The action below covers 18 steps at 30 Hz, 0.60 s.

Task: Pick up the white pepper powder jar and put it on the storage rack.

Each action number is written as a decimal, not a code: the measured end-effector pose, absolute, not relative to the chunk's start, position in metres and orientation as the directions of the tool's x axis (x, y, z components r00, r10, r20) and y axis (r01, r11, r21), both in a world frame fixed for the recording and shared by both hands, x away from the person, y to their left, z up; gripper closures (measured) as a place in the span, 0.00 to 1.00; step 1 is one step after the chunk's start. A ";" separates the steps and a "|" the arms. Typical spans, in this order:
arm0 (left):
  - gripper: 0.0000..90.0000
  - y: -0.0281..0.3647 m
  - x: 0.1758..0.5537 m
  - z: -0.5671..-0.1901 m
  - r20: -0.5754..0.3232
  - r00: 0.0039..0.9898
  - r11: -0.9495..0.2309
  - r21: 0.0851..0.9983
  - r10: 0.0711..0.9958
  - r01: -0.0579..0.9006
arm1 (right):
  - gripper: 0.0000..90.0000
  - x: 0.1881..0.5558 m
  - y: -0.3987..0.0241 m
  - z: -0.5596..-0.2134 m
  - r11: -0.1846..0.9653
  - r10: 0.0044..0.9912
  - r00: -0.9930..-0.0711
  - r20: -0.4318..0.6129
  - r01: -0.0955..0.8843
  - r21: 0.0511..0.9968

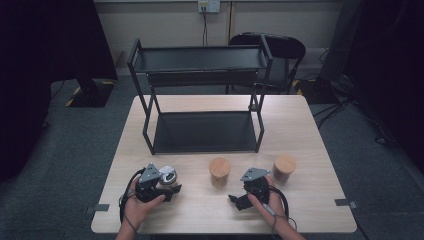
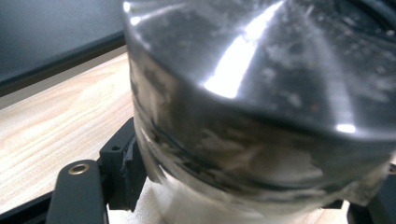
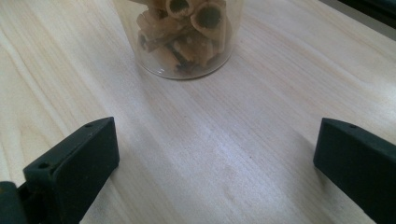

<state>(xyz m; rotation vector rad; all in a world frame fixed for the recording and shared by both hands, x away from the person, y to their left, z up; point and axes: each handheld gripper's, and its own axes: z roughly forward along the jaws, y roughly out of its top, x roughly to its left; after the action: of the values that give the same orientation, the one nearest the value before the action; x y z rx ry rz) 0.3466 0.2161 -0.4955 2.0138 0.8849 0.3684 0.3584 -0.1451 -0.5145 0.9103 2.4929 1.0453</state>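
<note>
A black rack (image 1: 202, 95) blocks the counter's (image 1: 305, 130) far middle, two wooden-lidded jars (image 1: 219, 171) stand mid-counter, and both side edges lie free.

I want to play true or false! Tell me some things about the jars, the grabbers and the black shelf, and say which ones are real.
1. The left gripper is closed on the metal-lidded jar. True.
2. The right gripper is holding a jar. False: its jaws stand wide apart over bare table, with nothing between them.
3. The glass jar in front of the right gripper has pasta tubes inside. True.
4. Jars are standing on the black shelf rack. False: both its shelves are bare; the jars stand on the wooden table.
5. Two jars with wooden lids stand on the table. True.
</note>
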 end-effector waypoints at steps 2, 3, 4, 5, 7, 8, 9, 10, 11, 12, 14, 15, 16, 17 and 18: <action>0.32 0.215 0.346 -0.495 -0.067 0.700 -0.362 0.819 0.711 0.446 | 0.00 0.358 -0.145 -0.514 0.537 0.651 -0.759 -0.020 0.442 0.718; 0.32 0.215 0.346 -0.495 -0.065 0.700 -0.363 0.819 0.712 0.445 | 0.00 0.358 -0.145 -0.514 0.537 0.651 -0.759 -0.020 0.442 0.718; 0.32 0.215 0.346 -0.495 -0.062 0.699 -0.365 0.818 0.713 0.444 | 0.00 0.358 -0.145 -0.514 0.538 0.651 -0.759 -0.020 0.442 0.718; 0.32 0.215 0.346 -0.495 -0.060 0.698 -0.366 0.818 0.714 0.444 | 0.00 0.358 -0.145 -0.514 0.538 0.651 -0.759 -0.020 0.442 0.718; 0.32 0.214 0.346 -0.494 -0.056 0.696 -0.369 0.816 0.716 0.445 | 0.00 0.358 -0.145 -0.514 0.538 0.651 -0.759 -0.020 0.442 0.718; 0.32 0.214 0.346 -0.494 -0.054 0.695 -0.371 0.815 0.717 0.446 | 0.00 0.358 -0.145 -0.514 0.538 0.651 -0.759 -0.020 0.442 0.718; 0.32 0.214 0.346 -0.494 -0.052 0.694 -0.372 0.814 0.718 0.446 | 0.00 0.358 -0.145 -0.514 0.538 0.651 -0.759 -0.020 0.442 0.718; 0.32 0.214 0.345 -0.494 -0.050 0.691 -0.372 0.814 0.721 0.447 | 0.00 0.358 -0.145 -0.514 0.538 0.651 -0.759 -0.020 0.442 0.718; 0.32 0.214 0.345 -0.493 -0.048 0.690 -0.373 0.813 0.722 0.447 | 0.00 0.358 -0.145 -0.514 0.538 0.651 -0.759 -0.020 0.442 0.718; 0.32 0.214 0.345 -0.493 -0.047 0.688 -0.373 0.812 0.724 0.448 | 0.00 0.358 -0.145 -0.514 0.538 0.651 -0.759 -0.020 0.442 0.718; 0.32 0.214 0.345 -0.493 -0.049 0.686 -0.370 0.813 0.726 0.450 | 0.00 0.358 -0.145 -0.514 0.538 0.651 -0.759 -0.020 0.442 0.718; 0.32 0.214 0.346 -0.493 -0.052 0.684 -0.366 0.814 0.728 0.452 | 0.00 0.358 -0.145 -0.514 0.538 0.651 -0.759 -0.020 0.442 0.718; 0.32 0.215 0.346 -0.493 -0.056 0.682 -0.363 0.813 0.730 0.455 | 0.00 0.358 -0.145 -0.514 0.538 0.651 -0.759 -0.020 0.442 0.718; 0.33 0.215 0.346 -0.493 -0.057 0.678 -0.361 0.812 0.732 0.458 | 0.00 0.358 -0.145 -0.514 0.538 0.651 -0.759 -0.020 0.442 0.718; 0.33 0.215 0.346 -0.492 -0.057 0.676 -0.361 0.811 0.735 0.461 | 0.00 0.358 -0.145 -0.514 0.538 0.651 -0.759 -0.020 0.442 0.718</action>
<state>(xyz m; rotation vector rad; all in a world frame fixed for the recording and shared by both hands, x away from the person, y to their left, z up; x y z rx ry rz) 0.3463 0.2153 -0.4924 2.0209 0.9227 0.4001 0.3584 -0.1451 -0.5145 0.9104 2.4930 1.0452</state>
